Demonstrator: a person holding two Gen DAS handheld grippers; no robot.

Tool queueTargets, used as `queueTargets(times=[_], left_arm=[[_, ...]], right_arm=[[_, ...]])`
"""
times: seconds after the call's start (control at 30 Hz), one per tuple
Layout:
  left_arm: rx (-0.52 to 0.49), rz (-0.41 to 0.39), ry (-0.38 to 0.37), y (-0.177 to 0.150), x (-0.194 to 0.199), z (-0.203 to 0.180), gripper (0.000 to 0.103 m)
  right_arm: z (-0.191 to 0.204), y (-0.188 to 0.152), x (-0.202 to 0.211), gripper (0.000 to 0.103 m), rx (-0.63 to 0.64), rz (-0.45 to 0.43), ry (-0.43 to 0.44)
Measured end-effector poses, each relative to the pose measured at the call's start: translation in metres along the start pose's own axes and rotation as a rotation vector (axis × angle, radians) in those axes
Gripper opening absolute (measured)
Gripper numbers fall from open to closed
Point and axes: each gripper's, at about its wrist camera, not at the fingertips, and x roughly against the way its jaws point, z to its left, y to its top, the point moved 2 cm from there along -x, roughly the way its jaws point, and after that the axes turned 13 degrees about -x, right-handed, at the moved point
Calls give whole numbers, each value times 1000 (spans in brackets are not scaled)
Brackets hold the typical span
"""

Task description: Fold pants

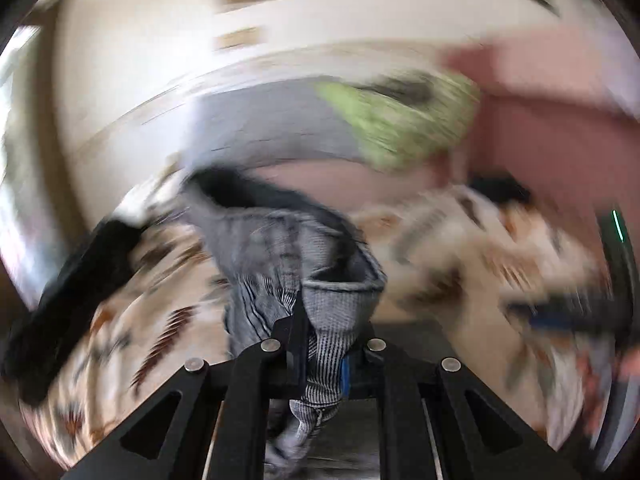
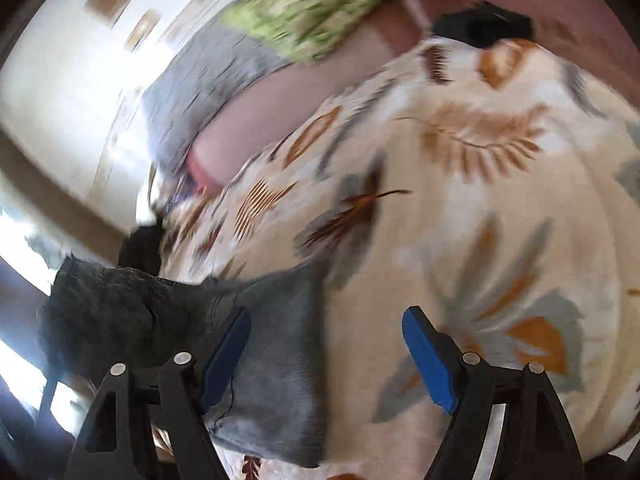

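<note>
Grey jeans [image 1: 272, 248] hang bunched from my left gripper [image 1: 320, 344], which is shut on a ribbed grey fold of them above the leaf-print bedsheet [image 1: 460, 240]. The left wrist view is smeared by motion. In the right wrist view a grey leg of the pants [image 2: 276, 344] lies across the bedsheet [image 2: 480, 200] and runs off to a darker part at the left. My right gripper [image 2: 326, 320] is open above it. Its left blue pad [image 2: 228, 356] is over the cloth and its right pad [image 2: 428, 364] is over bare sheet. Neither pad presses the fabric.
A green patterned cloth [image 2: 312, 16] and a grey pillow [image 2: 200, 76] lie at the head of the bed. A small black object [image 2: 484, 26] rests by the pink headboard [image 1: 560, 120]. A dark garment [image 1: 80, 280] lies at the sheet's left edge.
</note>
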Motion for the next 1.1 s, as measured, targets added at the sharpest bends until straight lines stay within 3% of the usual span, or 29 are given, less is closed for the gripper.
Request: queueTargets(times=[0.07, 0.13, 0.17, 0.2, 0.23, 0.27, 0.33, 0.43, 0.53, 0.6, 0.7, 0.77, 0.83, 0.87, 0.9, 0.97, 1.03, 1.1], left_arm=[[-112, 110, -100, -14, -30, -50, 16], [-120, 364, -284, -49, -82, -84, 17], [-118, 366, -289, -53, -85, -87, 17], [-133, 299, -255, -48, -72, -85, 21], [-138, 271, -263, -42, -61, -82, 33], [-126, 245, -305, -34, -49, -75, 38], [-57, 151, -367, -21, -20, -50, 56], [83, 24, -312, -14, 15, 12, 75], [207, 36, -181, -26, 10, 65, 76], [278, 136, -103, -45, -15, 96, 76], [353, 215, -137, -71, -45, 106, 76], [332, 318, -195, -94, -71, 95, 76], [305, 409, -213, -113, -87, 77, 76], [314, 415, -222, -119, -90, 75, 76], [349, 395, -235, -122, -86, 74, 76], [406, 374, -248, -122, -79, 85, 76], [429, 314, -215, -113, -68, 96, 76], [426, 234, -193, -103, -56, 102, 76]], right_arm=[[-13, 7, 5, 81, -38, -18, -1], [-24, 12, 5, 81, -61, -15, -8], [-29, 12, 5, 81, -65, -7, -12], [-31, 12, 5, 81, -64, -3, -15], [-34, 12, 6, 81, -59, -3, -21], [-36, 12, 6, 81, -54, -6, -28], [-38, 14, 9, 81, -53, -7, -28], [-33, 10, 17, 81, -49, 7, 17], [-8, -5, 18, 81, -36, 109, 144], [17, -19, 15, 81, -35, 190, 247], [48, -39, -3, 81, -39, 308, 350], [52, -56, -28, 82, -73, 388, 323], [34, -82, -64, 82, -90, 474, 164], [21, -91, -73, 75, -111, 477, 144], [12, -92, -67, 72, -137, 422, 193], [10, -87, -56, 73, -197, 423, 200], [21, -79, -43, 74, -180, 387, 184], [34, -78, -39, 74, -185, 397, 235]])
